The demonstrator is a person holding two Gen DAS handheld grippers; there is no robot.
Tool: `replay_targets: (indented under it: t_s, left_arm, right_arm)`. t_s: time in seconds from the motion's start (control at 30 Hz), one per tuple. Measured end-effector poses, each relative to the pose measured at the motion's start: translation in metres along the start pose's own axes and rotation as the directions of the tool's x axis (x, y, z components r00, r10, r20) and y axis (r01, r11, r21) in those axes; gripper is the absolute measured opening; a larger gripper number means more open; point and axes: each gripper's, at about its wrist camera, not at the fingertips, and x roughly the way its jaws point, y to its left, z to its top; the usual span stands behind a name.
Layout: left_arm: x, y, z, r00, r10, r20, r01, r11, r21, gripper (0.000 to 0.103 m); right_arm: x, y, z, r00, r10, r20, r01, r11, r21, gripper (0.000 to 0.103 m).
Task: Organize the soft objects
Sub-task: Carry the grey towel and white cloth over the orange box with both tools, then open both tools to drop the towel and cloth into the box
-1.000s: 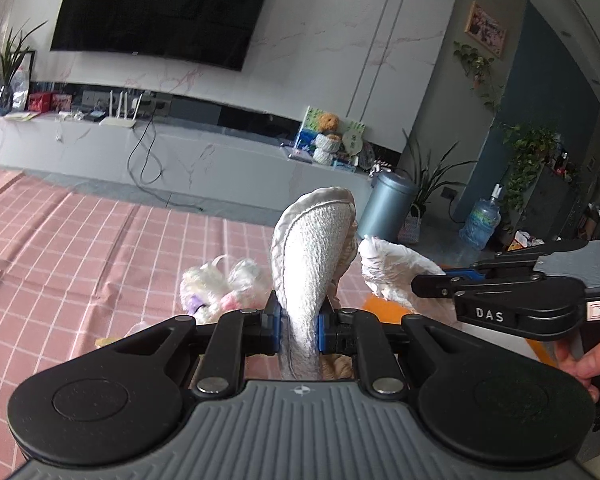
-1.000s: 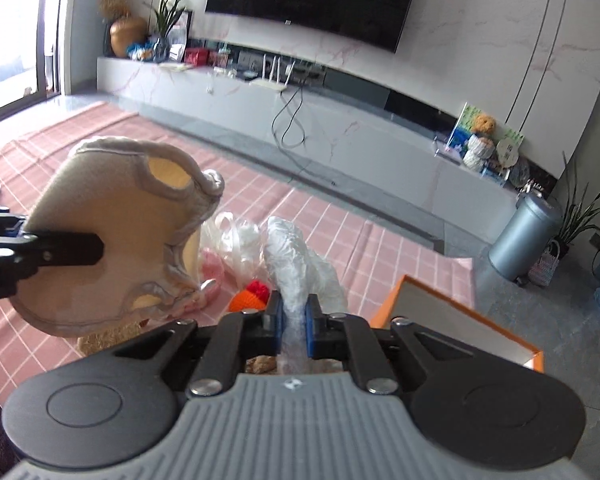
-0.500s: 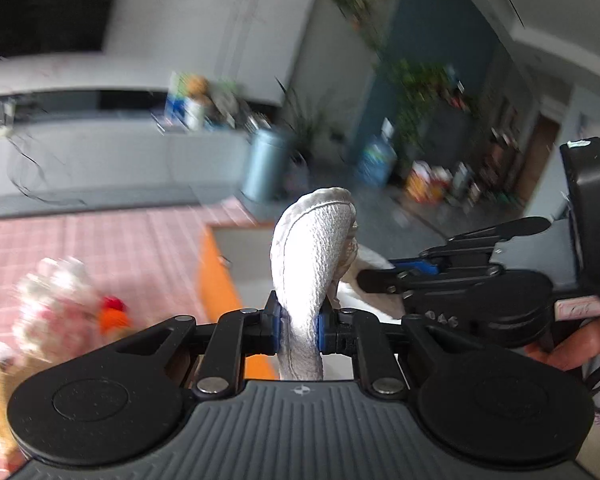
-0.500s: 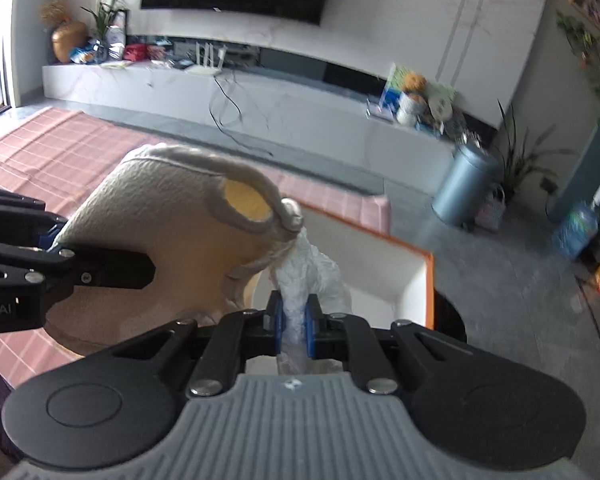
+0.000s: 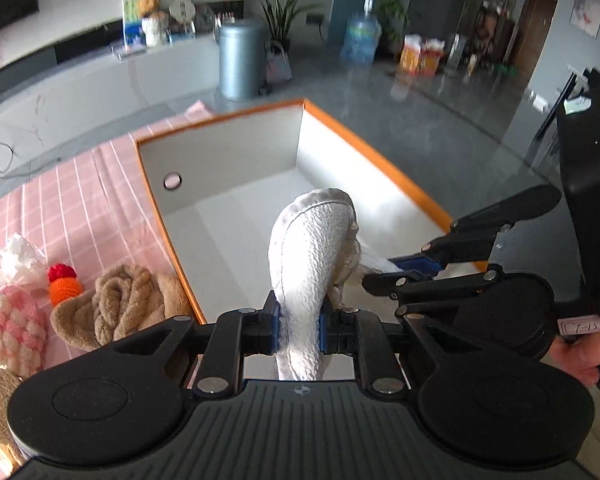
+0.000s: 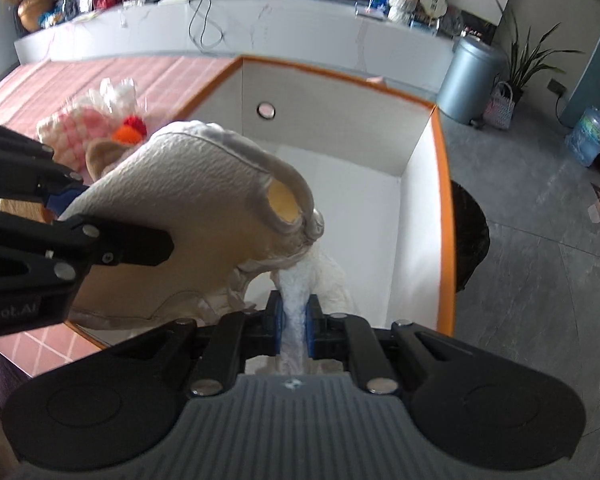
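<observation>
My left gripper [image 5: 299, 330] is closed on the white cloth [image 5: 312, 256]; the blue pads press it from both sides and the cloth stands up between them. My right gripper [image 6: 295, 326] also pinches a part of this same cloth [image 6: 204, 184], a thinner white fold squeezed between its pads. From the right wrist camera I see the left gripper [image 6: 80, 216] holding the wide part, which shows a yellow inner side. The cloth hangs over the box [image 5: 228, 196], a white box with orange rim [image 6: 444, 184], and does not touch its floor as far as I can tell. Beside the box, on the pink checked tablecloth [image 5: 80, 200], lie the other soft things: a brown towel [image 5: 124, 300], an orange and red knitted toy [image 5: 62, 284] and a pink and white rope toy [image 5: 12, 328]. The towel touches the box wall.
</observation>
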Motion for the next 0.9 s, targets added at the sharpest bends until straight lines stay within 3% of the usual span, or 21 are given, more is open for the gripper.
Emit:
replay_targets:
  t_s: [0.3,0.47,0.53,0.73,0.9]
  left_arm:
    - [0.031,-0.004,-0.006,0.992,0.008,-0.127,-0.003,0.999,0.035,0.021]
    - [0.031,-0.006,-0.006,0.992,0.021,-0.121,-0.016,0.999,0.047,0.031]
    - [0.030,-0.005,-0.006,0.993,0.026,-0.114,-0.021,0.999,0.044,0.040]
    - [0.017,-0.007,-0.005,0.996,0.062,-0.061,-0.058,0.997,0.058,0.069]
    - [-0.003,-0.003,-0.004,0.999,0.042,-0.001,-0.042,0.998,0.037,0.079]
  right_arm:
    - [0.020,-0.001,-0.001,0.996,0.018,-0.083,-0.020,1.000,-0.016,0.011]
    - [0.023,-0.004,-0.004,0.995,0.026,-0.093,-0.027,1.000,-0.006,0.017]
    - [0.022,-0.004,-0.004,0.996,0.024,-0.090,-0.025,1.000,-0.007,0.018]
    - [0.012,-0.001,-0.001,0.998,-0.007,-0.068,0.005,1.000,-0.026,0.044]
    - [-0.004,-0.001,0.000,0.999,-0.022,-0.033,0.021,0.999,-0.044,0.061]
